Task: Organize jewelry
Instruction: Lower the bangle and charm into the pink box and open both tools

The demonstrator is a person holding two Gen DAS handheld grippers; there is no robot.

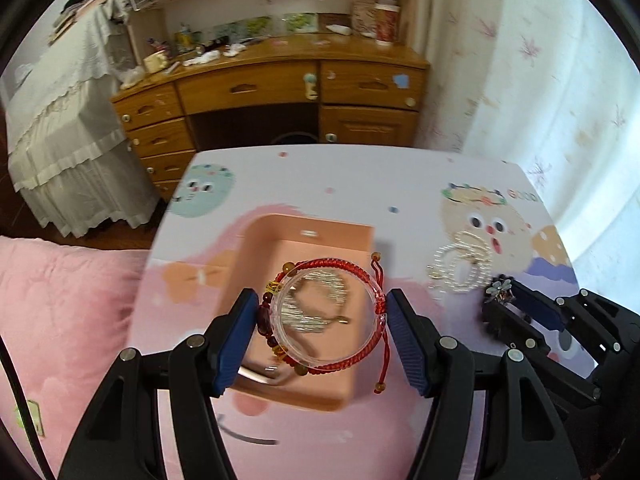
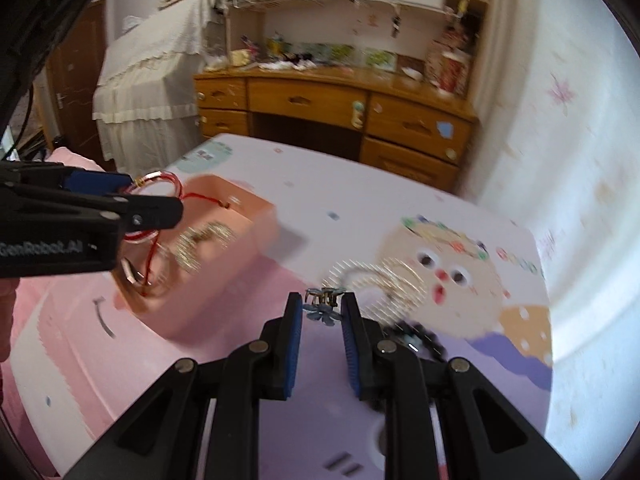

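Observation:
My left gripper (image 1: 322, 320) is shut on a clear bangle (image 1: 376, 300) with a red braided cord bracelet (image 1: 332, 264) around it, held over the pink box (image 1: 308, 228). A silver chain (image 1: 320, 300) lies inside the box. My right gripper (image 2: 320, 312) is shut on a small flower hair clip (image 2: 322, 304) just above the table; it also shows in the left wrist view (image 1: 500, 290). A pearl necklace (image 1: 460, 268) lies coiled on the table right of the box, in front of the right gripper (image 2: 384, 280). A dark beaded piece (image 2: 416, 336) lies by the right finger.
The cartoon-printed table (image 1: 320, 176) has its far edge near a wooden desk (image 1: 280, 84) with drawers. A pink quilt (image 1: 60, 300) lies to the left. A floral curtain (image 1: 560, 80) hangs at the right.

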